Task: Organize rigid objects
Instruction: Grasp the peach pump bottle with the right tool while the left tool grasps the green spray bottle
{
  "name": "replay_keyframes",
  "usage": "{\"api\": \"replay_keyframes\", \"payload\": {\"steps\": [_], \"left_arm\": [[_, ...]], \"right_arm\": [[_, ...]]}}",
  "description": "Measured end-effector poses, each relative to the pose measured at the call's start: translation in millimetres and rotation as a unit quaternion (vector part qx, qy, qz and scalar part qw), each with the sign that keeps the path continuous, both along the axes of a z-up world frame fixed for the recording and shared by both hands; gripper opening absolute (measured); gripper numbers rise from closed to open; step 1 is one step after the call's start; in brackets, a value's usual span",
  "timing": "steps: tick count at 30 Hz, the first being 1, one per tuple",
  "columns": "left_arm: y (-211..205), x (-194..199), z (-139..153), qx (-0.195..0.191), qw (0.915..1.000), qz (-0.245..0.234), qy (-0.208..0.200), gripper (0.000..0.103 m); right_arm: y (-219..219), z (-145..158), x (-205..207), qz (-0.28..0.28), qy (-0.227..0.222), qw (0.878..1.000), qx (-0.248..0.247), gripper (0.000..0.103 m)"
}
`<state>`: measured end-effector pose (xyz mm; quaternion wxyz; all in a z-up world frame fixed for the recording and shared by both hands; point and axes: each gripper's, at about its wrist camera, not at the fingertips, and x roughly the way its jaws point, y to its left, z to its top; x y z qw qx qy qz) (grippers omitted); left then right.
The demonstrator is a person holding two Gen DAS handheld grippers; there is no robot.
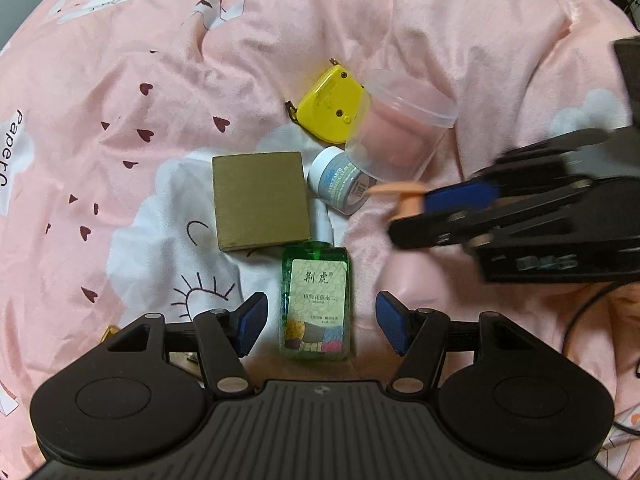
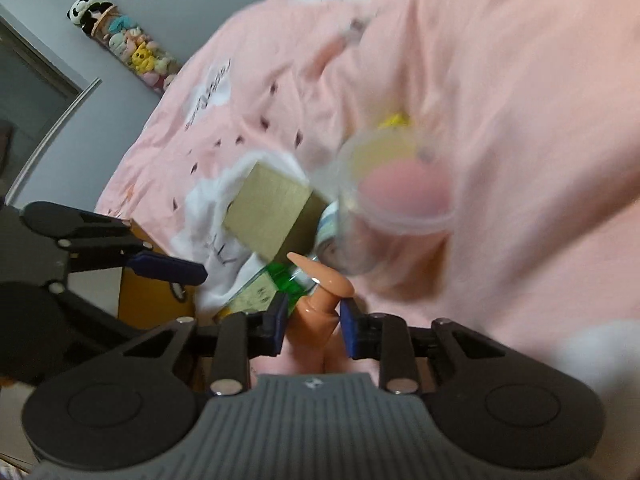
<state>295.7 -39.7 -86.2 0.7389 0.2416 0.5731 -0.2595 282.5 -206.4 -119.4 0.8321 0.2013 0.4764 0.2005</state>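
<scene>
On the pink bedspread lie a green bottle [image 1: 316, 304], a gold box [image 1: 260, 200], a small white jar [image 1: 340, 180], a yellow tape measure [image 1: 332, 106] and a clear plastic cup [image 1: 400, 124]. My left gripper [image 1: 320, 322] is open, its pads either side of the green bottle. My right gripper [image 2: 314, 324] is shut on the peach pump head [image 2: 320, 292] of a pink pump bottle [image 1: 416, 276]. In the right wrist view the gold box [image 2: 272, 212], the cup [image 2: 396, 200] and the green bottle [image 2: 280, 284] appear blurred.
The pink bedspread [image 1: 120, 120] is wrinkled, with white cloud prints. A yellow-orange object [image 2: 148, 296] sits at the bed's edge by the left gripper. A grey wall and a column of plush toys [image 2: 128, 48] stand beyond the bed.
</scene>
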Motion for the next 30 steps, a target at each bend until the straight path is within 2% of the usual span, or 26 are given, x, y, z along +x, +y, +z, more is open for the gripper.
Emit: {"api": "replay_keyframes", "payload": {"steps": [6,12,15,18,24,30], "left_arm": [[-16.2,17.8,-23.2,0.037,0.9987,0.001,0.035,0.074],[-29.6,36.9,-42.5,0.069,0.9958,0.001,0.060,0.073],[-34.9,43.4,-50.0,0.075,0.9951,0.004,0.064,0.068],[-35.5,45.9,-53.3,0.067,0.9952,0.016,0.069,0.053],[-24.5,31.8,-42.2,0.047,0.9978,0.028,0.038,0.051],[-1.5,3.4,-20.8,-0.014,0.9978,0.064,0.008,0.051]], "right_arm": [[-32.3,-12.4,1.6,-0.033,0.044,0.998,0.043,0.027],[-33.7,-20.3,6.1,-0.028,0.050,0.997,0.055,0.027],[-33.8,-25.7,10.4,-0.032,0.058,0.996,0.060,0.027],[-32.9,-28.7,12.1,-0.031,0.060,0.996,0.062,0.027],[-30.0,-22.0,7.1,-0.026,0.047,0.997,0.056,0.027],[-25.8,-5.0,-3.8,-0.016,0.012,0.999,0.038,0.027]]}}
